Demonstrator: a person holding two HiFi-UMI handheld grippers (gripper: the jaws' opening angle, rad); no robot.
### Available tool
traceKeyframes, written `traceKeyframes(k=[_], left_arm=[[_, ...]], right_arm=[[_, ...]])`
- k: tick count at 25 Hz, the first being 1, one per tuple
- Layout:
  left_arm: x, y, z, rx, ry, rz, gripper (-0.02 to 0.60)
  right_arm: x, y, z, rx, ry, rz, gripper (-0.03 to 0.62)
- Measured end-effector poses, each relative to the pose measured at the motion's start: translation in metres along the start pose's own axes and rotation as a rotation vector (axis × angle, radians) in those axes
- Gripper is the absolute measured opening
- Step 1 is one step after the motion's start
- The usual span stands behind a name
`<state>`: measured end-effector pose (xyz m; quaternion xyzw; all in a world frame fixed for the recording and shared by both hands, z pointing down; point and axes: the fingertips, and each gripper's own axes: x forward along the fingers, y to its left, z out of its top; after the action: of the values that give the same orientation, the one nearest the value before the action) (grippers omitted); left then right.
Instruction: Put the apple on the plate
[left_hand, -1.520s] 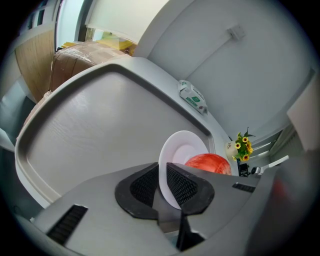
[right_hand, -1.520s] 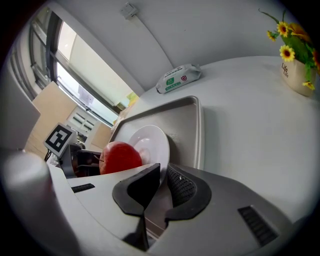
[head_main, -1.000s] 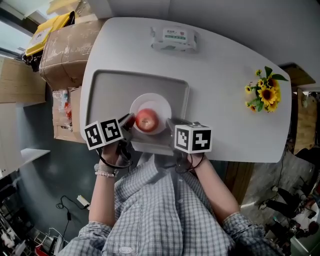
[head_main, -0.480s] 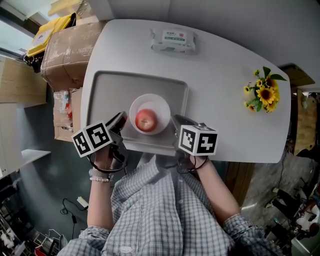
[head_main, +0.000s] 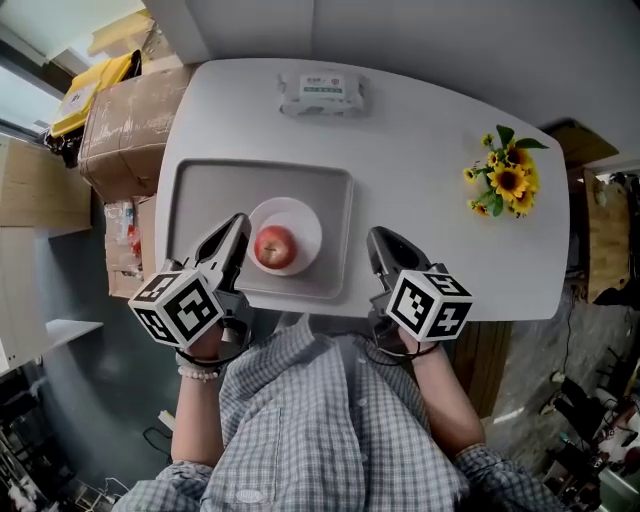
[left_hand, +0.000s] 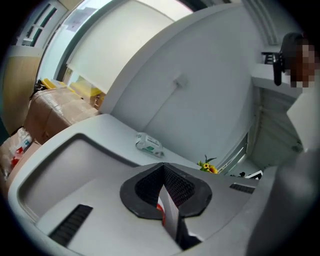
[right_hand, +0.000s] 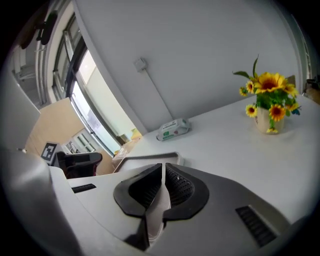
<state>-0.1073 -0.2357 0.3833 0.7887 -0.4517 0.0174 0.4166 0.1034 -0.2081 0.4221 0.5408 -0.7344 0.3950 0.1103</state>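
Note:
A red apple (head_main: 275, 246) rests on the small white plate (head_main: 306, 216), which stands in the grey tray (head_main: 200, 190). My left gripper (head_main: 238, 222) hovers just left of the plate, apart from the apple. Its jaws have just been closing and are now shut with nothing between them; in the left gripper view the left gripper (left_hand: 162, 168) shows its pads pressed together. My right gripper (head_main: 378, 238) hangs over the bare table right of the tray. It is also shut and empty, and the right gripper (right_hand: 163, 167) has its pads meeting.
The white table (head_main: 430, 150) carries a pack of wipes (head_main: 320, 92) at the back and a pot of sunflowers (head_main: 505, 182) at the right. Cardboard boxes (head_main: 120, 110) stand beyond the table's left edge. The person's checked shirt is at the near edge.
Both grippers have risen and pulled back from the plate toward the person. The left jaws opened away from the apple, then closed empty. The apple stays on the plate.

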Motion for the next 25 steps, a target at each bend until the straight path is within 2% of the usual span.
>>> traceKeyframes(k=[4, 7, 12, 18, 25], left_arm=[[0.001, -0.038, 0.017, 0.090, -0.035, -0.043, 0.008], [0.001, -0.070, 0.029, 0.164, -0.061, -0.078, 0.008], [-0.005, -0.117, 0.040, 0.243, -0.097, -0.141, 0.008], [-0.015, -0.154, 0.055, 0.296, -0.162, -0.193, 0.008], [-0.023, -0.165, 0.069, 0.279, -0.238, -0.201, 0.008]], right_arm=[[-0.035, -0.003, 0.031, -0.051, -0.097, -0.016, 0.034], [-0.064, -0.002, 0.064, -0.100, -0.228, -0.027, 0.032], [-0.110, 0.012, 0.107, -0.213, -0.422, -0.021, 0.029], [-0.151, 0.034, 0.143, -0.385, -0.569, -0.054, 0.029], [-0.166, 0.040, 0.158, -0.412, -0.636, -0.023, 0.029]])
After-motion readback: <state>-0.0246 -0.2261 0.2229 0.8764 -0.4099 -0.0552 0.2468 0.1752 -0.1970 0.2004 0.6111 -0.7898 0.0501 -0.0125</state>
